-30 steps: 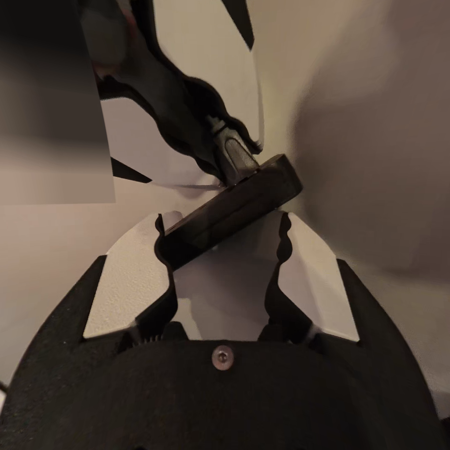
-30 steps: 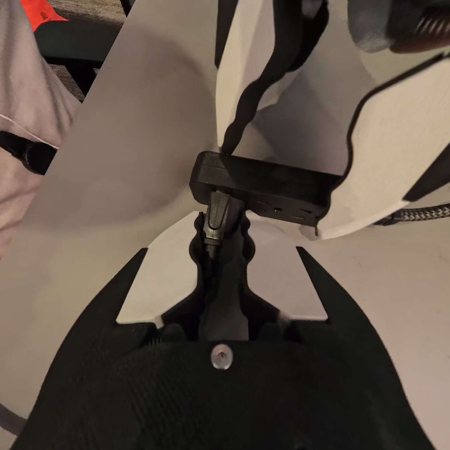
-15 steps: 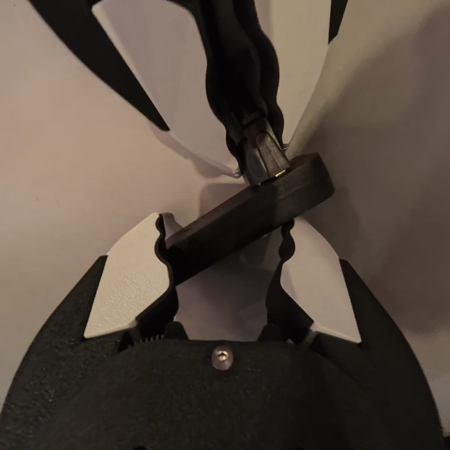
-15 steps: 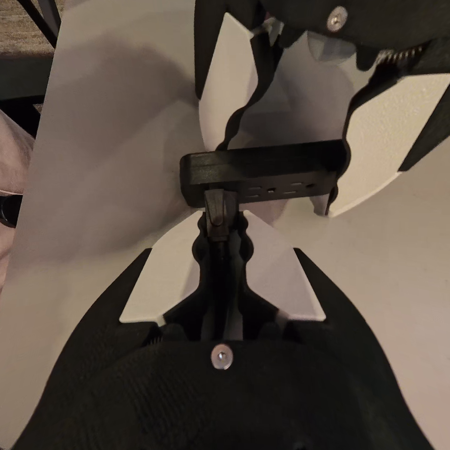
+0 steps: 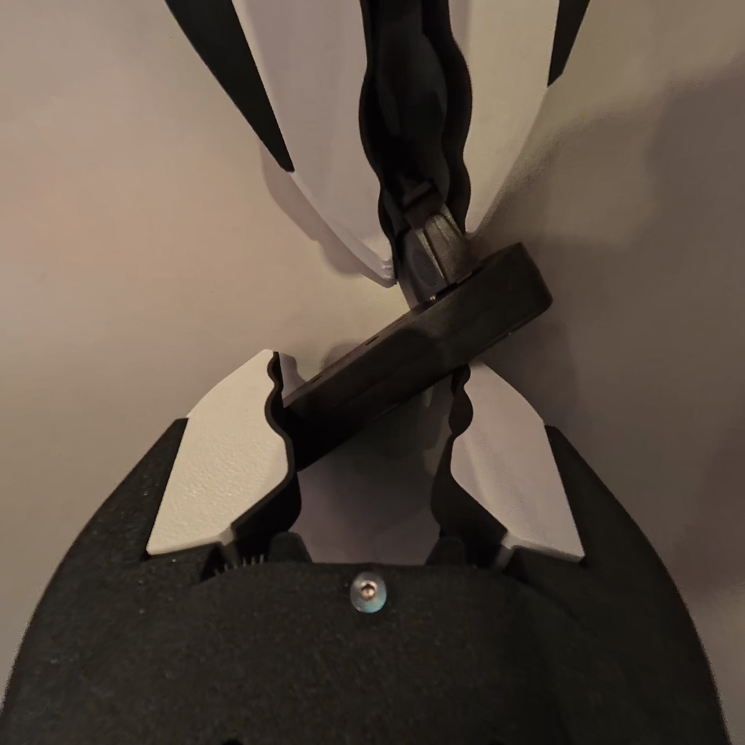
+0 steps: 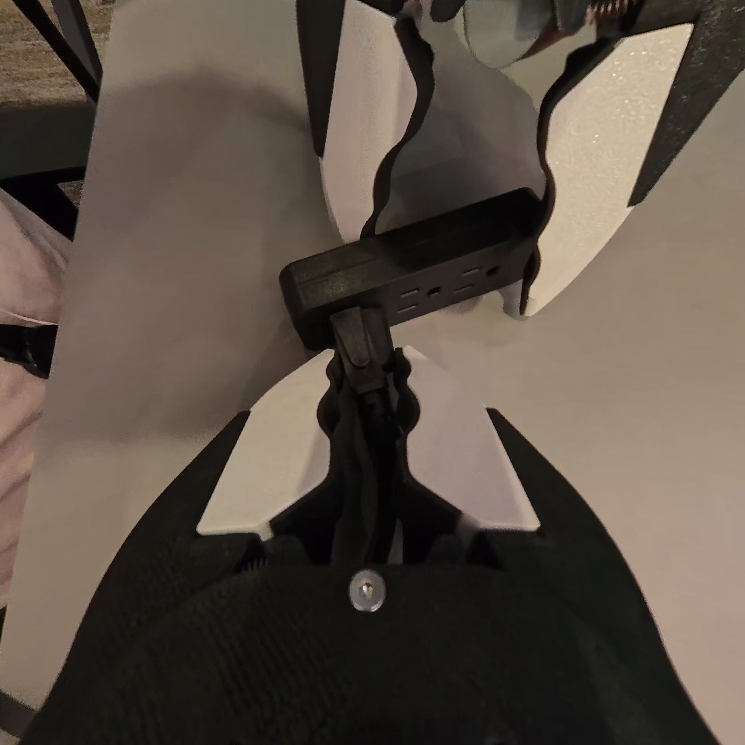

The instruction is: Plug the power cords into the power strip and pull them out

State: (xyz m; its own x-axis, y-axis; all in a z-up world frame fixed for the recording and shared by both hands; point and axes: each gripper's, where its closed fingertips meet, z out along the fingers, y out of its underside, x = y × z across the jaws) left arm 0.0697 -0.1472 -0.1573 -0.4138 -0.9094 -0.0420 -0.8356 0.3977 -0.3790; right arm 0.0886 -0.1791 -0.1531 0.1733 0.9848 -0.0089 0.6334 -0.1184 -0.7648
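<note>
A black power strip (image 5: 423, 350) is held tilted above the white table (image 5: 121, 282). My left gripper (image 5: 371, 375) is shut on it, with its left end against one finger. My right gripper (image 5: 427, 225) comes in from the top, shut on a black plug (image 5: 431, 258) that sits in an outlet near the strip's far end. A thin glint of metal shows at the joint. In the right wrist view my right gripper (image 6: 367, 363) clamps the plug (image 6: 363, 338), and its cord (image 6: 375, 443) runs back between the fingers. The strip (image 6: 403, 262) shows free outlets, with the left gripper (image 6: 455, 217) behind it.
The white table (image 6: 604, 403) has its edge at the left of the right wrist view. Beyond it are a person's light clothing with a black strap (image 6: 24, 350) and dark furniture on a carpeted floor (image 6: 40, 80). Across from one pair of fingers to the other is roughly 5 centimeters.
The right gripper with the plug has swung round to point straight down at the strip in the left wrist view. The strip now tilts more in the right wrist view. Both grips are unchanged.
</note>
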